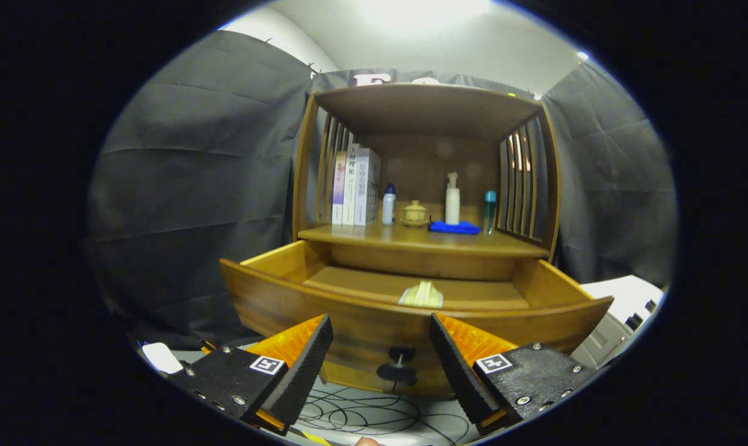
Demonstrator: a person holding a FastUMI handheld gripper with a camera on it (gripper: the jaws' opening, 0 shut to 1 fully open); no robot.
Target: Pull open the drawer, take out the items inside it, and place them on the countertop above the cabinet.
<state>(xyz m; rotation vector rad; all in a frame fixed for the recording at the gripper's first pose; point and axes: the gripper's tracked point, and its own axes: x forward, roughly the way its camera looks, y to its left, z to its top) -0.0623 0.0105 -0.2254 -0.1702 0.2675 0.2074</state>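
A wooden cabinet stands ahead with its drawer (411,310) pulled out toward me. Inside the drawer, near the front wall, lies a pale folded packet (421,295). The drawer's dark round knob (397,365) sits on its front, between my fingers and slightly beyond them. My gripper (380,334) is open, its fingers spread to either side of the knob and touching nothing. Above the drawer, the countertop (361,235) carries a blue cloth (453,228), a white pump bottle (452,199), a small yellow lidded pot (415,214), a small white bottle (388,204) and a teal tube (489,210).
Three books (354,184) stand at the countertop's left. Slatted side walls and a top board enclose the shelf. Black cables (374,415) coil on the floor under the drawer. A white box (621,310) sits low on the right. Black cloth walls surround the booth.
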